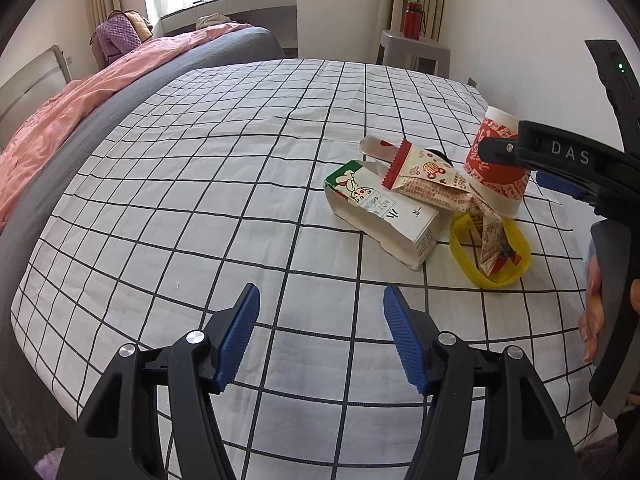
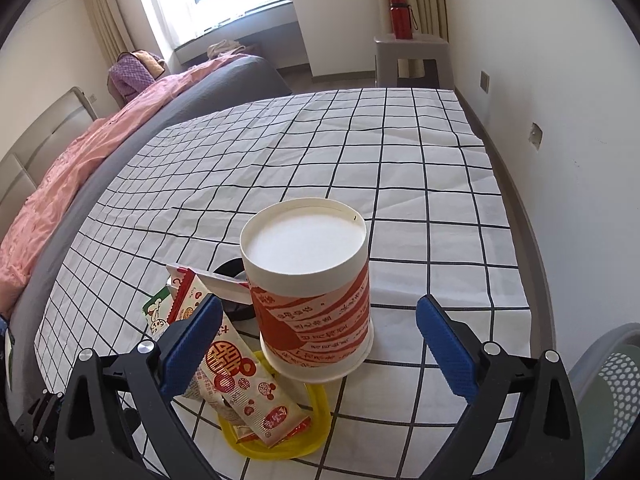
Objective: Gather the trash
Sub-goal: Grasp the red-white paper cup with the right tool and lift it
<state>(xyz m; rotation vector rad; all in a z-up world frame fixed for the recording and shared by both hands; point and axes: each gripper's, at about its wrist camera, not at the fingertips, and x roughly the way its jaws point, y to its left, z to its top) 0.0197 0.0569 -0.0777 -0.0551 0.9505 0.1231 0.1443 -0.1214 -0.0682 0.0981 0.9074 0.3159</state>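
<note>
A pile of trash lies on the checked tablecloth (image 1: pixel 200 200). An upturned red-and-white paper cup (image 2: pixel 310 296) stands between the open fingers of my right gripper (image 2: pixel 320 344); the cup also shows in the left wrist view (image 1: pixel 498 168). Beside it lie a white milk carton (image 1: pixel 384 216), red-and-white snack wrappers (image 1: pixel 432 178) (image 2: pixel 240 392) and a yellow plastic lid (image 1: pixel 492 256) (image 2: pixel 280 444). My left gripper (image 1: pixel 320 336) is open and empty over bare cloth, left of and nearer than the pile.
A bed with a pink cover (image 1: pixel 80 104) runs along the table's left side. A grey stool with a red bottle (image 2: pixel 401 18) stands beyond the far edge. A mesh bin (image 2: pixel 616 384) sits low at the right. A wall is at the right.
</note>
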